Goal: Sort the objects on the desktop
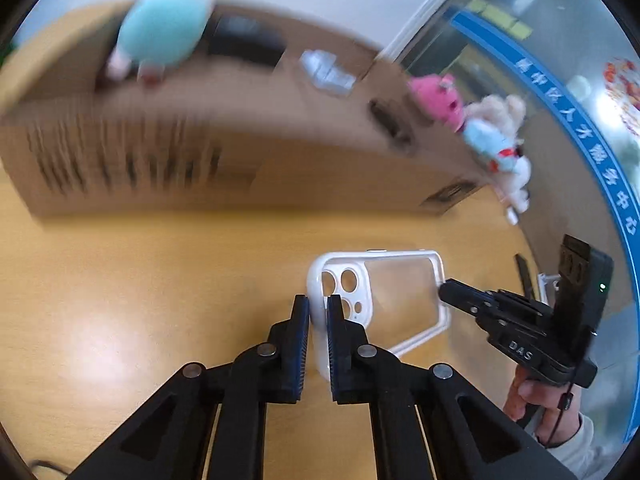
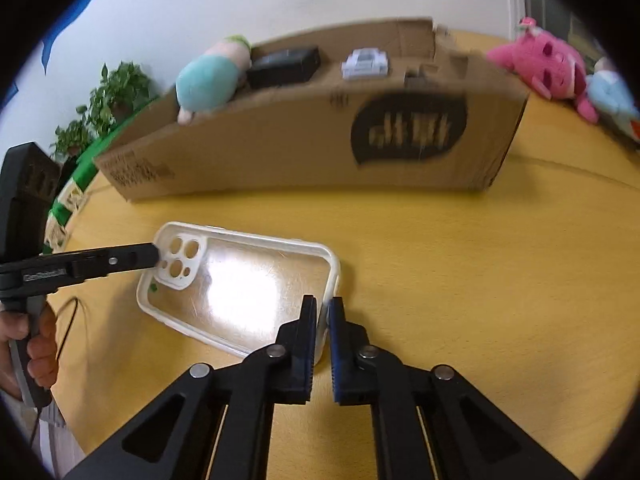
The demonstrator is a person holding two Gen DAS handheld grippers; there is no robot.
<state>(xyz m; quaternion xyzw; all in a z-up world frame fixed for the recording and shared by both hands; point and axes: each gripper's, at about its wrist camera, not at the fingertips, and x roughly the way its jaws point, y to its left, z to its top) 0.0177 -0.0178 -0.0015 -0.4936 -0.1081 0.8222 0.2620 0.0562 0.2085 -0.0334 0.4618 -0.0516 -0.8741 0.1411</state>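
Note:
A white-rimmed clear phone case [image 1: 396, 296] is held just above the yellow table [image 1: 160, 288], in front of a cardboard box [image 1: 208, 152]. My left gripper [image 1: 318, 308] is shut on the case's rim at the camera-hole end. My right gripper [image 2: 323, 312] is shut on the rim at the opposite end of the case [image 2: 240, 284]. The right gripper also shows in the left wrist view [image 1: 444, 290], and the left gripper in the right wrist view [image 2: 154, 254]. The box [image 2: 304, 140] holds a teal plush [image 2: 208, 80], a black block [image 2: 284, 66] and a small white item [image 2: 366, 64].
A pink plush [image 2: 548, 64] and a light blue plush [image 2: 612, 96] lie to the right of the box. Potted plants [image 2: 108, 100] stand at the far left. A glass wall with a blue band [image 1: 580, 140] runs along the table's right side.

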